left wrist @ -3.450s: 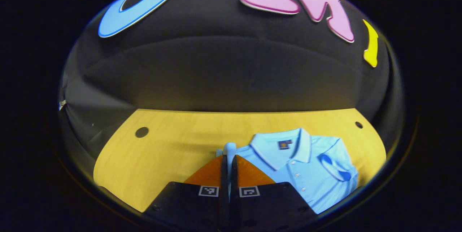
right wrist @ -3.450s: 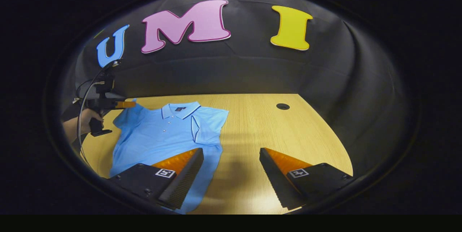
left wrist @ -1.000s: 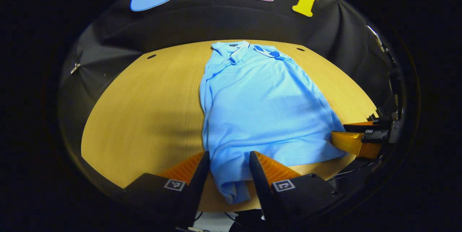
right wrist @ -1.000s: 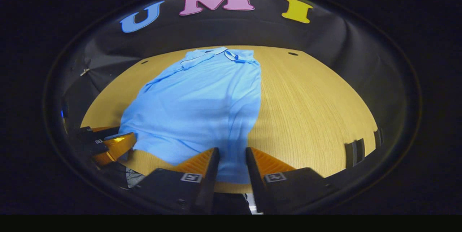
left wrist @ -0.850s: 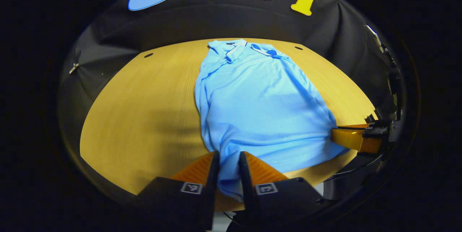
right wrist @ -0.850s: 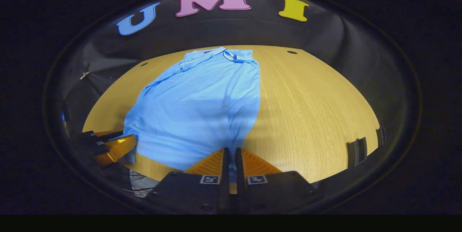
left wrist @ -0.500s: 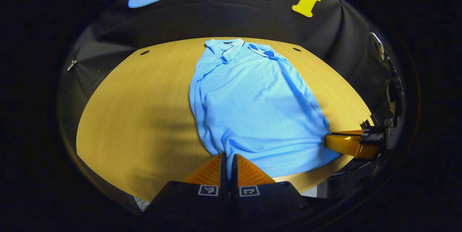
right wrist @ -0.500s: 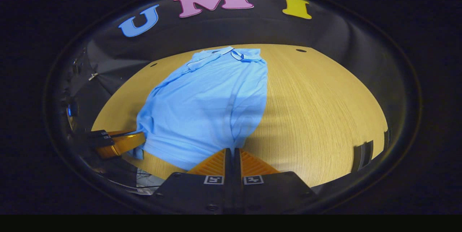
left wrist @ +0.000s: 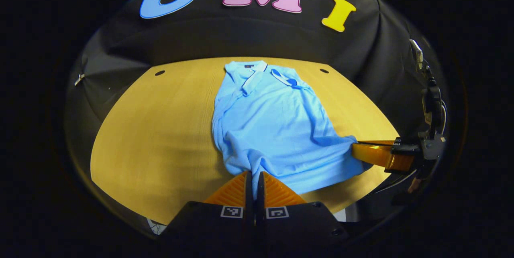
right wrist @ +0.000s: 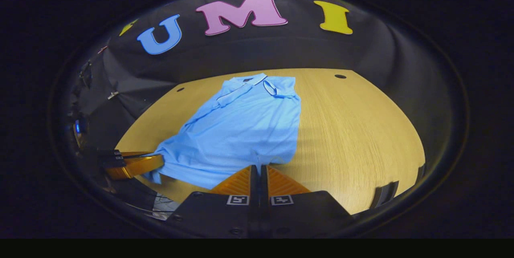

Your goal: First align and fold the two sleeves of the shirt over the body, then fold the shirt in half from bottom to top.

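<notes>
Your left gripper (left wrist: 254, 174) and right gripper (right wrist: 258, 168) had their fingers closed on the hem corners of the soft, limp light-blue polo shirt (left wrist: 268, 121); it sagged between them above the wooden counter (left wrist: 160, 129)

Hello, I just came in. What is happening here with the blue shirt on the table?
A person is folding a light blue polo shirt on a wooden table with a handheld gripper in each hand. Both sleeves already lie folded over the body. The left gripper and the right gripper are each shut on a bottom corner of the shirt, and the hem is bunched and slightly lifted. The bottom-to-top fold is not yet done: the collar lies uncovered at the far end.
</notes>
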The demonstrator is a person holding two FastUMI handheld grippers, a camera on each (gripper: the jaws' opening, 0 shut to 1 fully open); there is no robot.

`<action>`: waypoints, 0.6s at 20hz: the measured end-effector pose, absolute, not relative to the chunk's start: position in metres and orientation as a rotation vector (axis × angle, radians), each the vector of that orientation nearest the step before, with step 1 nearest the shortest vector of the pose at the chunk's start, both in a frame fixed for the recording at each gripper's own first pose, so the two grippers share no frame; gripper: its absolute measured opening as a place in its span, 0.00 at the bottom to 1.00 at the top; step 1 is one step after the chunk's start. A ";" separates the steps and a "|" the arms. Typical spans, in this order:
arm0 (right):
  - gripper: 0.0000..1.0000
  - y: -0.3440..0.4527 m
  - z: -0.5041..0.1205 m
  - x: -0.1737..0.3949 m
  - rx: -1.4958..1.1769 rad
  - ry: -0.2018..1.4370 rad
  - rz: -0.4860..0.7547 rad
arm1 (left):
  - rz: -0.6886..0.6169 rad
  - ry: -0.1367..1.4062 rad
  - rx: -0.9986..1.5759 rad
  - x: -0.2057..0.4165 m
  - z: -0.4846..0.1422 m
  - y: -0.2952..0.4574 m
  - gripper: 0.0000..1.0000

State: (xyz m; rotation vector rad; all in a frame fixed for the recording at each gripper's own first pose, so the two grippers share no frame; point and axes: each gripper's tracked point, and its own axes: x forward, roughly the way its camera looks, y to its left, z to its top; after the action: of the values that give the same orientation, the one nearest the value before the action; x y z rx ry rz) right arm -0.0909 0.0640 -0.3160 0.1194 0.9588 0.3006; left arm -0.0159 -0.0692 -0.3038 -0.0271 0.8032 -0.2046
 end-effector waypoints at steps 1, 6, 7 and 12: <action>0.10 0.064 -0.310 -0.079 0.121 0.942 0.304 | -0.204 0.787 -0.023 -0.006 -0.295 -0.070 0.06; 0.00 0.067 -0.290 -0.018 0.132 0.873 0.318 | -0.192 0.703 -0.050 0.043 -0.251 -0.077 0.06; 0.00 0.069 -0.287 -0.004 0.134 0.857 0.325 | -0.189 0.690 -0.055 0.054 -0.243 -0.077 0.06; 0.02 0.080 -0.270 0.063 0.110 0.769 0.364 | -0.170 0.642 -0.083 0.109 -0.222 -0.079 0.06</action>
State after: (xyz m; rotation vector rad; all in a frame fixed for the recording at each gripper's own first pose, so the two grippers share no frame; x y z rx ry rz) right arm 0.0632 0.0801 -0.2701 0.1101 0.7688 0.3638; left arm 0.1087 -0.0790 -0.2218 -0.0831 0.6416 -0.1698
